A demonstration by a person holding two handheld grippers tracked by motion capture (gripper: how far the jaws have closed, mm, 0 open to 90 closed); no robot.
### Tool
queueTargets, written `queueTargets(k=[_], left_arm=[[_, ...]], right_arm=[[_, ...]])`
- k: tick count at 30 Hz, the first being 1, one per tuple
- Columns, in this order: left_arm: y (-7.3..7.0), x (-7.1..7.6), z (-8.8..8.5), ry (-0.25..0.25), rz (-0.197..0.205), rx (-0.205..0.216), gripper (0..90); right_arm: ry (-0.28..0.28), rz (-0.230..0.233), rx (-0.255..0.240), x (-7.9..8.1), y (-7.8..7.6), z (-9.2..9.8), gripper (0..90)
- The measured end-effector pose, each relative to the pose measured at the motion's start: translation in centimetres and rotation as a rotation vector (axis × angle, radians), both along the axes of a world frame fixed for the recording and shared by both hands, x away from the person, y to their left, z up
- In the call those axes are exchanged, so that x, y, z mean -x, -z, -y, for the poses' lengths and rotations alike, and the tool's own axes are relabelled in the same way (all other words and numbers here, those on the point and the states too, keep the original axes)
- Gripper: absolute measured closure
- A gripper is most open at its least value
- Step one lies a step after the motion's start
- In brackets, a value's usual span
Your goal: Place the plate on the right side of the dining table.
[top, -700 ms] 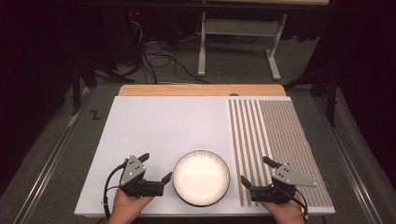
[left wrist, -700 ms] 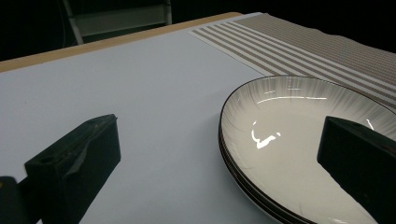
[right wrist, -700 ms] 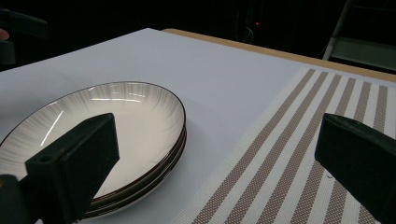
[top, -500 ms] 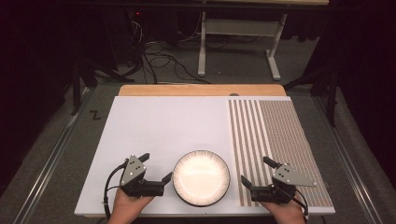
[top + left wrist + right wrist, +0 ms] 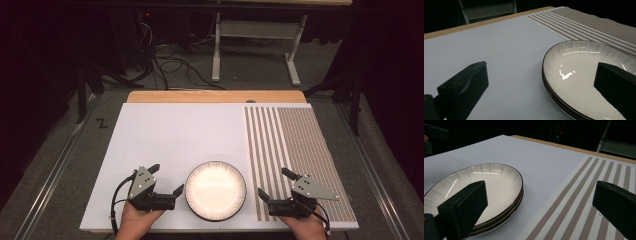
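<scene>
Two hands entered from the near edge of a white surface (image 5: 175, 130), each holding a set of tongs. The left tongs (image 5: 167, 180) lay low over the surface with both jaws spread wide and nothing between them. The right tongs (image 5: 274, 185) were spread just as wide, also gripping nothing, and sat over the near end of a striped placemat (image 5: 295, 145).

Between the two sets of tongs, at about the same nearness to the person, sat a stack of plates (image 5: 216, 190). The plates were round and cream-white inside, with fine radiating lines toward a thin dark rim. In the left gripper view the stack (image 5: 584, 75) lay ahead and to the right of the left tongs (image 5: 541, 90), with the right-hand jaw over its near part; whether that jaw touched the plates could not be told. In the right gripper view the stack (image 5: 474, 192) lay ahead and to the left of the right tongs (image 5: 541, 210), behind the left-hand jaw, and its edge showed several plates nested together.

Beyond the right tongs, the placemat's brown and white stripes ran away toward the far edge, wide on the plate side and finer on the outer side. Beyond the left tongs lay bare white surface. Farther still, a strip of light wood (image 5: 215, 96) edged the surface, and past it were dark floor, loose cables (image 5: 170, 65) and a grey metal stand (image 5: 255, 35).
</scene>
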State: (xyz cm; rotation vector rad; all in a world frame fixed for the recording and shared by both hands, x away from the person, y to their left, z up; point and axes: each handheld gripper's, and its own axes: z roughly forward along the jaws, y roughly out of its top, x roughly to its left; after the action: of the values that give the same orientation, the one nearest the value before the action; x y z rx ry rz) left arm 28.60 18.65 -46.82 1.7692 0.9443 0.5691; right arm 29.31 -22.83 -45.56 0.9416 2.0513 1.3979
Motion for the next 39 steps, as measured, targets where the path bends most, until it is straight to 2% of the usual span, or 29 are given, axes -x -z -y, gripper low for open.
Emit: queueTargets(k=[6,11,13,14,17,19,22,25,26,28,31,34,37,39], left_arm=[[0.0,0.0,0.0,0.003,-0.002,-0.001,0.3],[0.0,0.0,0.0,0.0,-0.004,0.001,0.3],[0.0,0.0,0.0,-0.002,-0.004,0.002,0.3],[0.1,-0.1,0.0,-0.003,-0.004,0.001,0.3],[0.1,-0.1,0.0,-0.003,-0.006,-0.002,0.3],[0.2,-0.1,0.1,-0.003,-0.009,-0.003,0.3],[0.2,-0.1,0.0,-0.005,-0.008,-0.006,0.3],[0.2,-0.1,-0.1,-0.007,-0.006,-0.004,0.8],[0.2,-0.2,-0.3,-0.009,-0.007,0.002,0.9],[0.2,-0.2,-0.5,-0.012,-0.009,0.005,1.1],[0.2,-0.2,-0.6,-0.013,-0.008,0.008,1.4],[0.2,-0.2,-0.6,-0.016,-0.007,0.009,1.4],[0.2,-0.1,-0.6,-0.016,-0.007,0.009,1.5],[0.3,-0.2,-0.4,-0.012,-0.008,0.003,1.5]], right_arm=[[0.013,-0.002,0.013,0.2,0.0,-0.2,5.6],[0.023,0.008,0.031,0.2,-0.1,-0.5,15.2],[0.033,0.001,0.029,0.3,-0.1,-0.6,15.8],[0.039,-0.007,0.027,0.2,-0.1,-0.8,20.3],[0.032,-0.017,0.021,-0.1,-0.3,-1.1,24.7],[0.033,-0.024,0.022,-0.6,-0.6,-1.6,31.3],[0.029,-0.038,0.014,-1.0,-0.7,-2.1,34.6],[0.018,-0.045,0.02,-1.4,-0.8,-2.7,39.4],[0.002,-0.059,0.041,-1.8,-1.0,-3.3,42.4],[-0.003,-0.055,0.057,-2.2,-1.2,-3.7,44.5],[-0.004,-0.08,0.055,-2.6,-1.3,-4.3,47.3],[-0.013,-0.074,0.056,-2.8,-1.2,-4.6,48.0],[-0.015,-0.086,0.041,-2.6,-0.4,-4.6,49.3],[-0.013,-0.099,0.049,-2.5,0.1,-4.5,49.1]])
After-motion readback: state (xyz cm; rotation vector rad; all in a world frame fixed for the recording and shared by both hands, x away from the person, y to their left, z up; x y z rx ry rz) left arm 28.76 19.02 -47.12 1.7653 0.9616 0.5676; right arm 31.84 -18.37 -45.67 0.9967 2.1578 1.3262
